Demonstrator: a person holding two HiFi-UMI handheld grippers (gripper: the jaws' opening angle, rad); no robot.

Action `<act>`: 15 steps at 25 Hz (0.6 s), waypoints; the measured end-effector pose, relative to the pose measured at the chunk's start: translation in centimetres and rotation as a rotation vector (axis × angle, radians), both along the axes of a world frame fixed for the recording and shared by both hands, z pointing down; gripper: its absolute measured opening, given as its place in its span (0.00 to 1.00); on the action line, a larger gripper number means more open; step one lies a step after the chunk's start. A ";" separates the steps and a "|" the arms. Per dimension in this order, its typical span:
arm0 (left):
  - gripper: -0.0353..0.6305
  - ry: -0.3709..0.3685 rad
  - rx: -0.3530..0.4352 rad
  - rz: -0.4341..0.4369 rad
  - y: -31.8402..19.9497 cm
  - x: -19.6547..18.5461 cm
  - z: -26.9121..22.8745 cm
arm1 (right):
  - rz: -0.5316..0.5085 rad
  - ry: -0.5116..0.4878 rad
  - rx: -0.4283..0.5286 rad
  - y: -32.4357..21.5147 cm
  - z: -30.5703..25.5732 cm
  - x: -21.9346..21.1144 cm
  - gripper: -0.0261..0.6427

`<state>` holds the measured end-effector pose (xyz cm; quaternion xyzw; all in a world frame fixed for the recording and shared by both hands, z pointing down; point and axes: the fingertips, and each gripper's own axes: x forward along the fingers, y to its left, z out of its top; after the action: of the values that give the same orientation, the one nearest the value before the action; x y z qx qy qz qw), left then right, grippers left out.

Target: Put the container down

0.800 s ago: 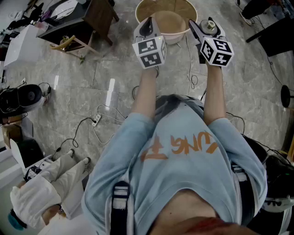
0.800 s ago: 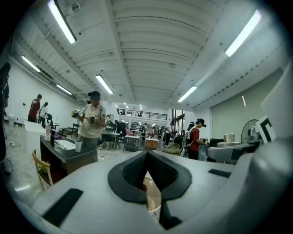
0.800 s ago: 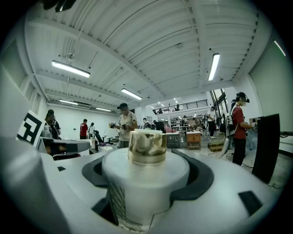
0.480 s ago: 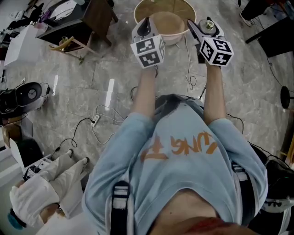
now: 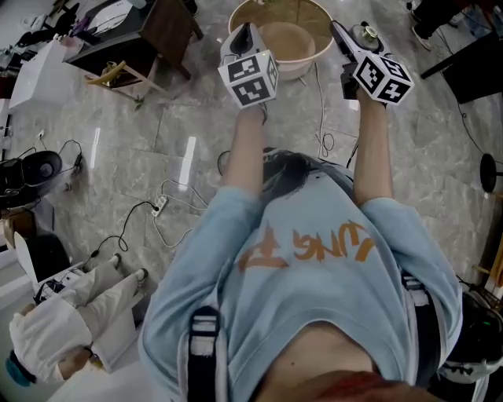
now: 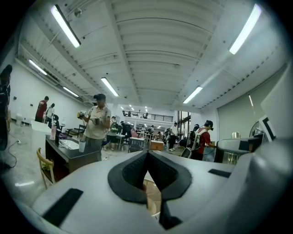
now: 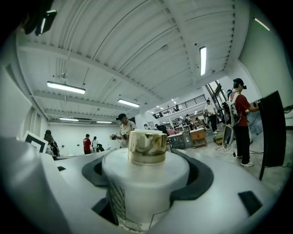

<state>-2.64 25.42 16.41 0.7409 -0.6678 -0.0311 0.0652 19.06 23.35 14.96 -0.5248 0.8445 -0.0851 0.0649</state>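
Note:
The container (image 7: pixel 144 185) is a white cylindrical bottle with a shiny gold cap (image 7: pixel 147 146). It stands upright between the jaws of my right gripper (image 7: pixel 146 171), which is shut on its body. In the head view the right gripper (image 5: pixel 355 41) is held out at the upper right, and the container's cap (image 5: pixel 364 34) shows just past the marker cube. My left gripper (image 5: pixel 242 43) is held level beside it. In the left gripper view the left gripper (image 6: pixel 147 154) has its dark pads meeting at the tip, with nothing held.
Below the grippers a pale bowl (image 5: pixel 289 39) sits on a round tan table (image 5: pixel 244 12). Cables (image 5: pixel 169 206) trail over the marble floor. A dark desk (image 5: pixel 130 35) and a wooden chair (image 5: pixel 126 74) stand at the upper left. A person in white (image 5: pixel 71 322) is at the lower left.
Both grippers have moved a little forward, away from the body. The right one has also shifted right with the container in it. The left one has edged left.

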 end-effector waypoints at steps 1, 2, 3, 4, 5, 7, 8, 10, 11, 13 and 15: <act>0.09 0.002 -0.003 -0.011 -0.1 -0.4 0.0 | 0.000 0.008 -0.002 -0.2 0.0 0.0 0.59; 0.09 0.005 -0.003 -0.020 -0.1 -0.8 0.0 | 0.002 0.024 -0.002 -0.5 0.0 0.0 0.59; 0.09 0.008 -0.001 -0.029 -0.2 -1.2 -0.2 | 0.002 0.035 0.001 -0.7 -0.1 0.0 0.59; 0.09 0.009 0.003 -0.037 -0.3 -1.5 -0.4 | 0.002 0.038 0.005 -1.0 -0.3 -0.1 0.59; 0.09 0.011 0.006 -0.044 -0.4 -1.9 -0.6 | 0.000 0.035 0.009 -1.1 -0.5 -0.2 0.59; 0.09 0.020 0.011 -0.059 -0.7 -2.7 -0.5 | -0.005 0.042 0.018 -1.4 -0.4 -0.6 0.59; 0.09 0.025 0.012 -0.065 -1.0 -3.0 -0.3 | -0.006 0.063 0.023 -1.5 -0.2 -0.9 0.59; 0.09 0.032 0.011 -0.066 -2.0 -3.3 0.2 | -0.004 0.159 0.035 -2.1 0.5 -1.5 0.59; 0.09 0.036 0.009 -0.060 -2.6 -3.2 0.5 | -0.006 0.211 0.042 -2.5 0.7 -1.7 0.59; 0.09 0.042 0.006 -0.038 -4.2 -2.5 0.9 | -0.017 0.254 0.063 -3.4 0.2 -1.7 0.59; 0.09 0.034 0.006 -0.013 -6.1 -1.6 0.8 | -0.015 0.250 0.092 -4.7 -0.9 -1.3 0.59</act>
<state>-4.25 19.29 17.23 0.7362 -0.6712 -0.0460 0.0743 17.80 18.65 14.07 -0.5214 0.8529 0.0193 -0.0176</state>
